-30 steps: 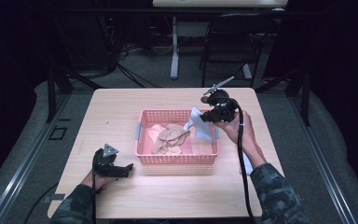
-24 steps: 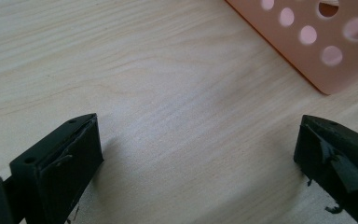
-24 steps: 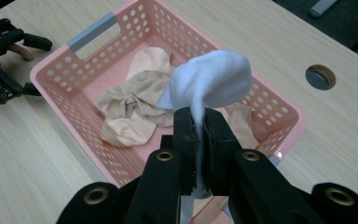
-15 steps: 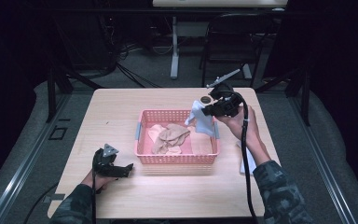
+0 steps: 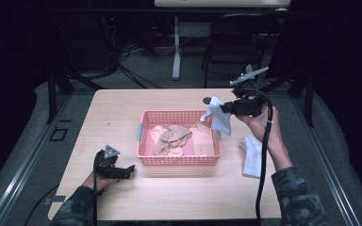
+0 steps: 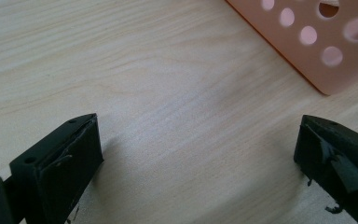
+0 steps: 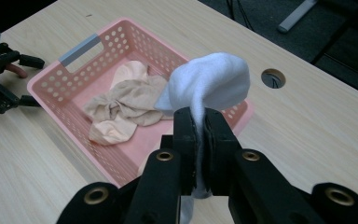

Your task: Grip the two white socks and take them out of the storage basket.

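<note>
Where the table's [image 5: 169, 202] near edge meets the person's sleeves, the left gripper [image 5: 122, 172] rests low on the wood, just in front of the pink basket's [image 5: 179, 160] near left corner and apart from it. In the left gripper view its two black jaws stand wide apart with bare wood grain between them, and one perforated corner of the basket shows at the upper right.

Farther in, the basket sits near the middle of the table, long side toward the person, a grey handle [image 7: 80, 49] on its left end wall. Inside lie several beige socks [image 5: 172, 139], crumpled and overlapping (the exact count is hard to tell). Off to the right of the basket, a white sock [image 5: 253, 155] lies flat on the table, below the right forearm.

Beyond that, the right hand [image 5: 264, 125] holds the right gripper [image 5: 224, 109] up in the air above the basket's far right corner, the cable hanging down along the arm. Its jaws are pressed together on a second white sock [image 7: 209, 86]: in the right gripper view the fabric is pinched between the pads, one end bulging above them and the rest trailing below. In the high view that sock dangles over the basket's right end, clear of the socks inside.

At the far right of the table, a round cable hole [image 7: 273, 78] shows in the wood.
</note>
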### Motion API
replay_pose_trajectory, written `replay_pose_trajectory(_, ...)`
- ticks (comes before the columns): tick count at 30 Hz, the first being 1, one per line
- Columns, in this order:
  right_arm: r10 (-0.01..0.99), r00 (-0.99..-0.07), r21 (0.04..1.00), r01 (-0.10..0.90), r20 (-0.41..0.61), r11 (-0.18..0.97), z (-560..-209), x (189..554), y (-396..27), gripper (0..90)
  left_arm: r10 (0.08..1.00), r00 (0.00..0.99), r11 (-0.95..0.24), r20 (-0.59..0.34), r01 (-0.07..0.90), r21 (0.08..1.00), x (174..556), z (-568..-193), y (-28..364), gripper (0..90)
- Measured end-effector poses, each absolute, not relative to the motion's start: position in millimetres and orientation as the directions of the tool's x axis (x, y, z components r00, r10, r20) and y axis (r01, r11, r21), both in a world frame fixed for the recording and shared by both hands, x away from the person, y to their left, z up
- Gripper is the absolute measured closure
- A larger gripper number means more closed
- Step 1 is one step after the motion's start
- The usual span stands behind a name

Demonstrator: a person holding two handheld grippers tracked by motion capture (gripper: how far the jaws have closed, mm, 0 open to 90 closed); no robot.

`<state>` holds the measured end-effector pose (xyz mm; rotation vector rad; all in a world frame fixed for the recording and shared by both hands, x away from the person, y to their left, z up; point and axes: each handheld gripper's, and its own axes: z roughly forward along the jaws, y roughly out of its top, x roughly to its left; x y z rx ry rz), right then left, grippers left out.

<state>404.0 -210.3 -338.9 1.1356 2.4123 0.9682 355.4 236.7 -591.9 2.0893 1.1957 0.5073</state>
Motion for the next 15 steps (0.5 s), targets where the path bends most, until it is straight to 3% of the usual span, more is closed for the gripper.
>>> replay_pose_trajectory(15, 0.843, -0.537, 0.674, 0.619, -0.011, 0.403, -345.0, 395.8, -266.0, 84.7, 0.864, 0.504, -0.357, 0.005, 0.604, 0.713, 355.3, -591.9, 236.6, 0.6)
